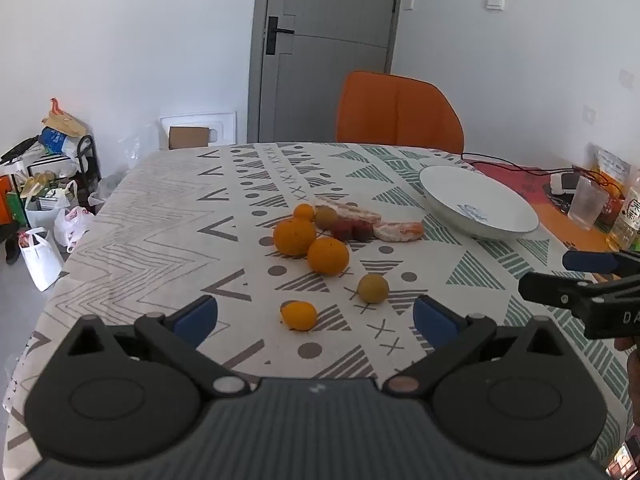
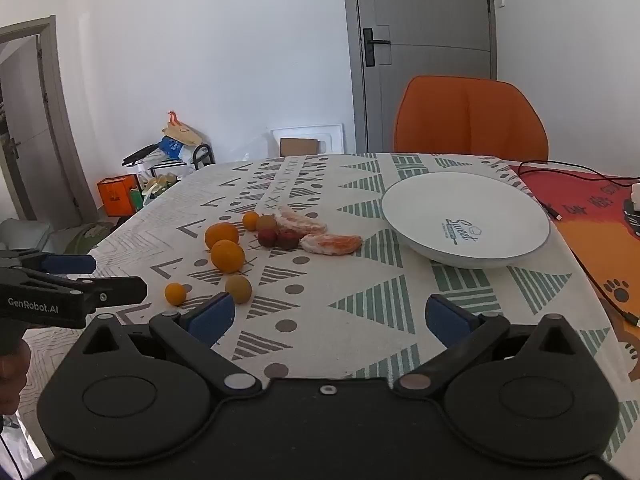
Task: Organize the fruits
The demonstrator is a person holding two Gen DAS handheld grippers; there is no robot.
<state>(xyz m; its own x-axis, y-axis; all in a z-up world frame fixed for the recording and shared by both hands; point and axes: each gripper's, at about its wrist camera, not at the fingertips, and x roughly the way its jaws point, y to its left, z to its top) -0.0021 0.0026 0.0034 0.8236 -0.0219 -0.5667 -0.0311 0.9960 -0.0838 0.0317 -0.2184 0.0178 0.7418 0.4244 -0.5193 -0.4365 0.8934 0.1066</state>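
Both hand-held grippers, left (image 1: 316, 316) and right (image 2: 330, 316), spread wide, empty. White bowl (image 2: 420, 200) holds nothing; all fruit, e.g. orange (image 2: 227, 256), on surface left of bowl. Task unstarted.

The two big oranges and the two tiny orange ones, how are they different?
The big oranges are much larger than the tiny orange fruits. The big oranges touch each other; the tiny ones lie far apart, one near the left gripper, one behind the pile. All are round, orange, and on the tablecloth.
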